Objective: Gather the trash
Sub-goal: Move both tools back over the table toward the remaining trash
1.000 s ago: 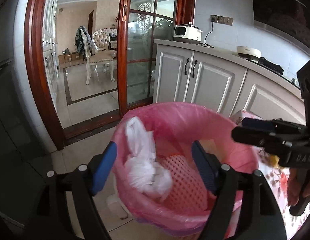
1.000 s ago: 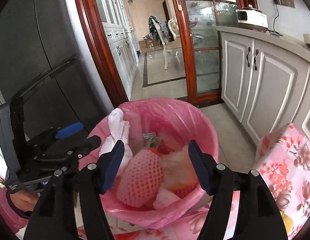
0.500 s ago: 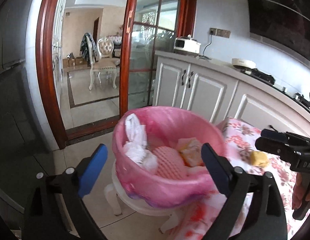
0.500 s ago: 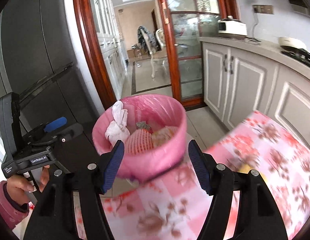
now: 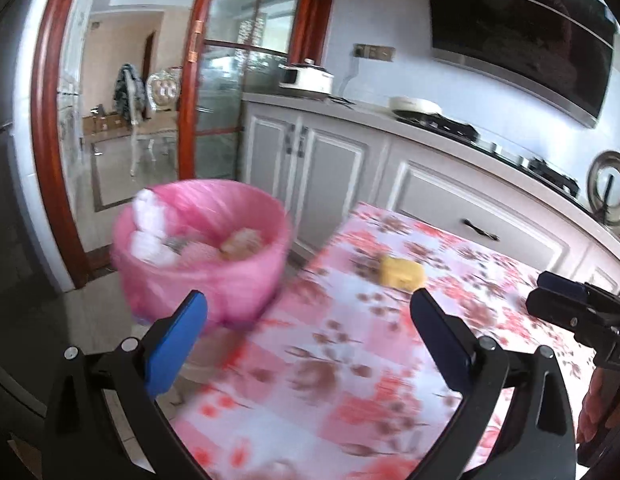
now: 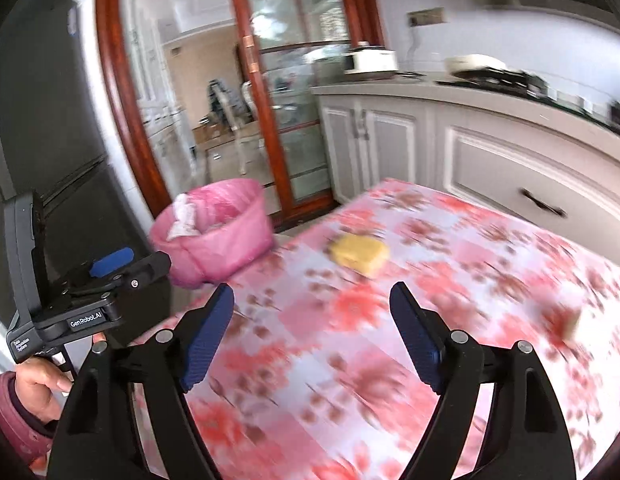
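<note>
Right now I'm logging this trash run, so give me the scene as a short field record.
bin: round bin lined with a pink plastic bag, holding trash, beside the table
table: pink floral tablecloth
remaining trash: yellow spongy lump on the cloth
left gripper: open, empty
right gripper: open, empty

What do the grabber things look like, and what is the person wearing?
Each gripper is black plastic with two long fingers, blue ribbed pads on the inner faces and silver screws at the joints. The left gripper, seen from the side, has a pistol-style handle and white lettering that reads GenRobot.AI. The hand holding it has a dark pink sleeve. No cables show.
</note>
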